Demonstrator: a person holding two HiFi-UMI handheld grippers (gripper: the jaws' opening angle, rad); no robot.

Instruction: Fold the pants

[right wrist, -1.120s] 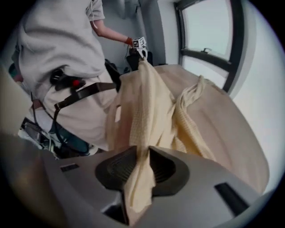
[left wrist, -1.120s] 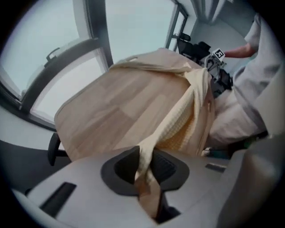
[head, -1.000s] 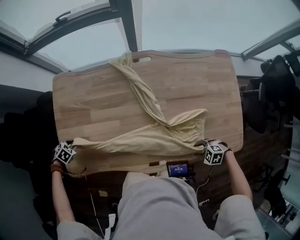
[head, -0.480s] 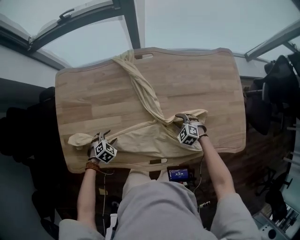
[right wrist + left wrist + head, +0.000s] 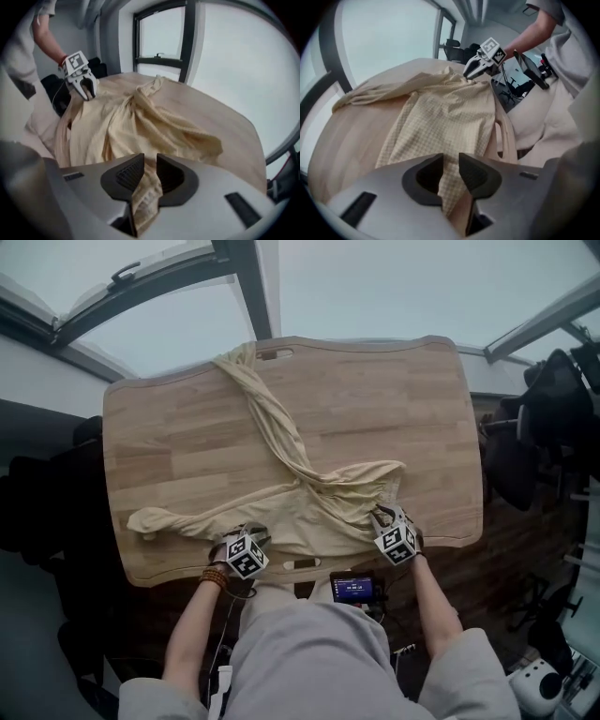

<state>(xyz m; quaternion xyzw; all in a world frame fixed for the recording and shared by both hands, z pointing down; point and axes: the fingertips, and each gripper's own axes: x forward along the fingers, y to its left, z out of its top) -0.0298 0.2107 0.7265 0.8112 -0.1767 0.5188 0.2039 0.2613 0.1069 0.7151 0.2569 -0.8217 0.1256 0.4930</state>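
Pants point(image 5: 314, 512): one pair, pale yellow with a fine check, spread over the near half of the table and reaching its far-left edge.
Table point(image 5: 403, 409): one, light wood with rounded corners; two handle slots, one at the far edge point(image 5: 275, 355) and one at the near edge point(image 5: 305, 564).
Legs: two, splayed apart in a V from the crotch.
Twisted leg point(image 5: 272, 418): rolled into a rope, long axis diagonal, running from mid-table up to the far-left edge; cuff beside the far slot.
Flat leg point(image 5: 187, 518): long axis along the near edge, pointing left; crumpled cuff near the left end of the table.
Waist point(image 5: 380, 486): toward the right, bunched, opening facing the right side.
Grippers: two, both at the near edge, well apart, each carrying one marker cube.
Left gripper point(image 5: 451, 169): jaws just been closing, now pinching a fold of checked cloth from the seat of the pants, by the near slot; cloth visible between the pads.
Right gripper point(image 5: 150, 172): jaws just been closing, now nipped onto a gathered strip of waistband; cloth hanging down through the narrow gap.
Screen device point(image 5: 354, 585): one, lit, just off the near edge between the two arms.
Person: two bare forearms, grey clothing at the bottom of the head view; beaded band on the left wrist point(image 5: 216, 576).
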